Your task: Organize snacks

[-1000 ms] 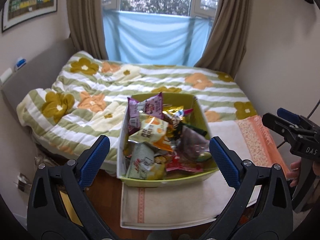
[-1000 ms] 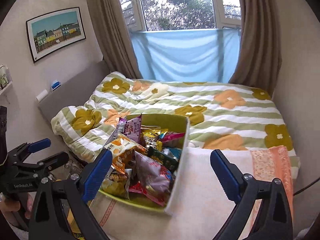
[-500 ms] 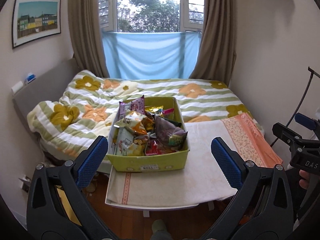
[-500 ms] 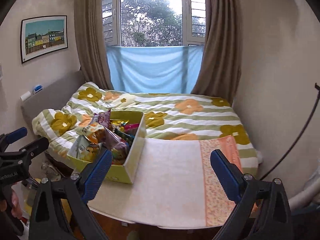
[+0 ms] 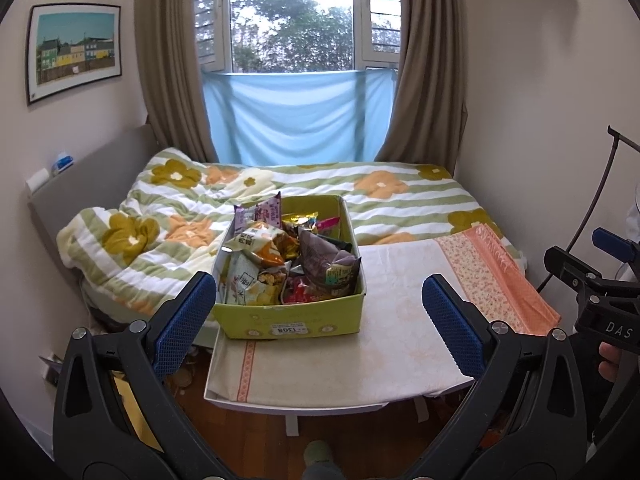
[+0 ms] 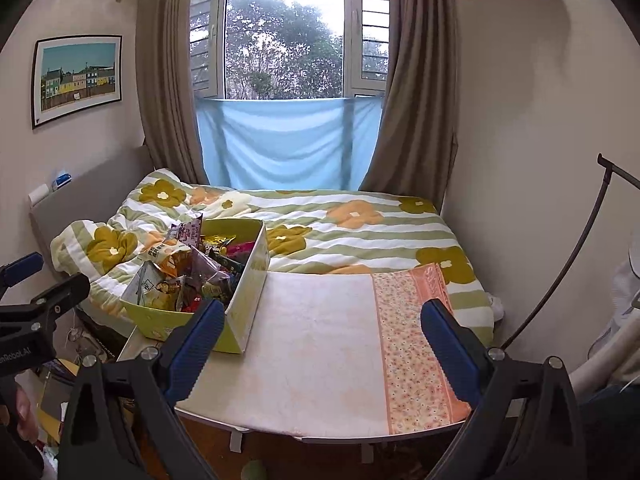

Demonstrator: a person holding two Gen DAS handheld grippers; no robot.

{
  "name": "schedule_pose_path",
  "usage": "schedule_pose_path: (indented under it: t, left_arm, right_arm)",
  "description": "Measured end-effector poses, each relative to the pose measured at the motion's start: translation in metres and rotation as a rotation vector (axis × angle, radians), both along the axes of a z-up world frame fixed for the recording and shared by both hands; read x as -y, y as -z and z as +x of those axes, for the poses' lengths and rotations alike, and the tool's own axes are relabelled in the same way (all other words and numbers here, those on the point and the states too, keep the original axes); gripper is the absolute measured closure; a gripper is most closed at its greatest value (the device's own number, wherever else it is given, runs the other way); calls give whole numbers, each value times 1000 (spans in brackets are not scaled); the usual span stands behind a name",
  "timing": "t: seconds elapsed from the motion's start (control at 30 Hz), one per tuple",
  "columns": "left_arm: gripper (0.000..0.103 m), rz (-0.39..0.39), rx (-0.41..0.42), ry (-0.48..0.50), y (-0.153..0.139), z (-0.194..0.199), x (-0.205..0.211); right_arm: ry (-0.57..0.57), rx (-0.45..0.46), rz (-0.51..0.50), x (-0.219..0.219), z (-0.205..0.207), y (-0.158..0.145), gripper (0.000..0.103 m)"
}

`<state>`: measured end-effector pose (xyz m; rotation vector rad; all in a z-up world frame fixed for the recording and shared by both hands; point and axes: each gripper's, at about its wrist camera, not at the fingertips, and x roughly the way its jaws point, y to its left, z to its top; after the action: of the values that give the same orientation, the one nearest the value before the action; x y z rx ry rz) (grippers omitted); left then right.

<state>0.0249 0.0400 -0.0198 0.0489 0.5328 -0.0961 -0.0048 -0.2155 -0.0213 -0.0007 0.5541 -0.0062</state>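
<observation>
A yellow-green cardboard box [image 5: 292, 322] [image 6: 248, 304] stands on the left part of a cloth-covered table [image 5: 384, 352] [image 6: 320, 344]. It is heaped with several snack packets [image 5: 288, 256] [image 6: 188, 272]: purple, orange, white and dark ones. My left gripper [image 5: 318, 304] is open and empty, held back from the table's near edge, facing the box. My right gripper [image 6: 320, 328] is open and empty too, over the table's near edge to the right of the box. Each gripper shows at the side of the other's view.
A bed with a flowered green-striped quilt [image 5: 360, 196] [image 6: 360, 232] lies right behind the table. A window with brown curtains and a blue cloth [image 5: 296, 116] is at the back. Walls stand close on both sides. Clutter lies on the wood floor [image 5: 188, 380] left of the table.
Both grippers have drawn back from the box, so the whole table and more of the room now show. The left jaws stand slightly wider. The box and snacks have not moved.
</observation>
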Motion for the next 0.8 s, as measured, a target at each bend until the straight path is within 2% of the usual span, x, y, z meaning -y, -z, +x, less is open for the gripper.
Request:
schedule_pose_path:
  t: [0.8]
  left_arm:
    - [1, 8, 0, -8, 2, 4, 0]
  right_arm:
    - [13, -10, 15, -1, 2, -2, 5]
